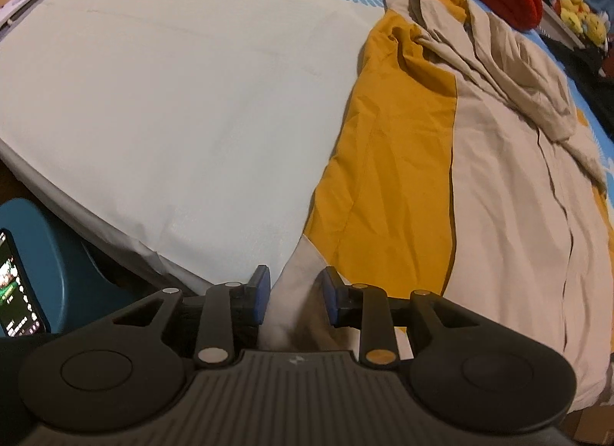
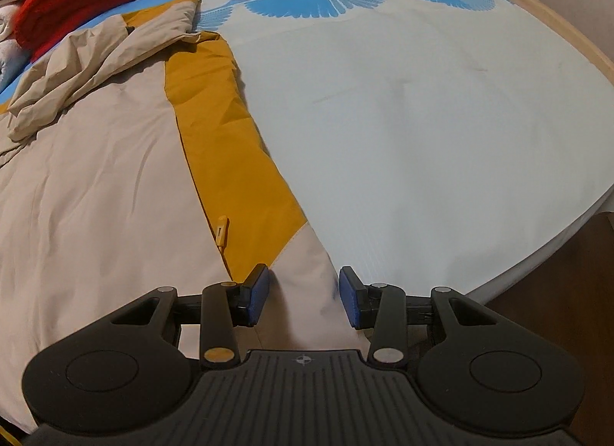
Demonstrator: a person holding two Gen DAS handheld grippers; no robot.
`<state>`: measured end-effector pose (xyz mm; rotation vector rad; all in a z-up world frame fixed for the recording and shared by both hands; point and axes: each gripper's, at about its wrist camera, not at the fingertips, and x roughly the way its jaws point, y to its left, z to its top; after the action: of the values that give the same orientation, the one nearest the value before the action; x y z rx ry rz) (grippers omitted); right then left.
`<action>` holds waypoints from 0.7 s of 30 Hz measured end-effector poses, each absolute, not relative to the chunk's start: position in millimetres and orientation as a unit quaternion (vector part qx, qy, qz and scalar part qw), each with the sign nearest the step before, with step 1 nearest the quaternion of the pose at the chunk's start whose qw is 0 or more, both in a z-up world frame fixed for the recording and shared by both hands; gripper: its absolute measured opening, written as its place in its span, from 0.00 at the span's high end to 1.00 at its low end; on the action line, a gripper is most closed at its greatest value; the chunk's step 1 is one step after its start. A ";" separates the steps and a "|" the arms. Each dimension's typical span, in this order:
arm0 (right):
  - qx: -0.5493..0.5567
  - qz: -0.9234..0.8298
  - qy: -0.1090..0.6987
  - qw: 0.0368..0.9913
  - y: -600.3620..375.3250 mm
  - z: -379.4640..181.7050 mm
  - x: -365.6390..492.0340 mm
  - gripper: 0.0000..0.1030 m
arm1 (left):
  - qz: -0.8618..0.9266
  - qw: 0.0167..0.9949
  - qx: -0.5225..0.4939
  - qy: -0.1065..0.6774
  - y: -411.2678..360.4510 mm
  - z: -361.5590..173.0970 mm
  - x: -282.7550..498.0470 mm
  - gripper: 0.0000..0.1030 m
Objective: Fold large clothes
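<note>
White sheet (image 2: 403,119) lies bare beside jacket (image 1: 499,196) – left gripper (image 1: 294,298) and right gripper (image 2: 303,294) both parted, straddling its near hem corners.

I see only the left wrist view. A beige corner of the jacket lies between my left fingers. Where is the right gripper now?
Observer: The right gripper is open, straddling the other beige hem corner of the jacket.
Operator: Is anything near it on the fabric?
Observer: A small yellow zipper pull lies on the mustard panel, just ahead of its fingers.
Operator: What lies beyond that side?
Observer: Bare sheet, then a wooden bed edge.
</note>
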<state>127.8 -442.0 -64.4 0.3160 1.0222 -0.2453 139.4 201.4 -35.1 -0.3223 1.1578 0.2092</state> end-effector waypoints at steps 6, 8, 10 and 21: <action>0.146 -0.115 0.489 0.853 -439.8 -65.0 129.3 0.58 | 0.086 0.823 -0.115 0.550 192.3 -38.3 140.4 0.63; 0.143 -0.112 0.490 0.853 -438.2 -65.1 129.4 0.58 | 0.082 0.826 -0.100 0.549 189.1 -40.0 140.3 0.63; 0.138 -0.110 0.490 0.854 -437.2 -65.2 129.3 0.61 | 0.078 0.828 -0.093 0.548 187.6 -40.2 139.5 0.68; 0.155 -0.105 0.476 0.859 -440.5 -58.3 125.6 0.84 | 0.064 0.825 -0.107 0.551 187.7 -34.8 134.5 0.83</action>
<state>125.6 -440.5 -58.3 0.3259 0.9988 -0.2206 134.5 187.7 -34.8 -0.2275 1.1708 0.1352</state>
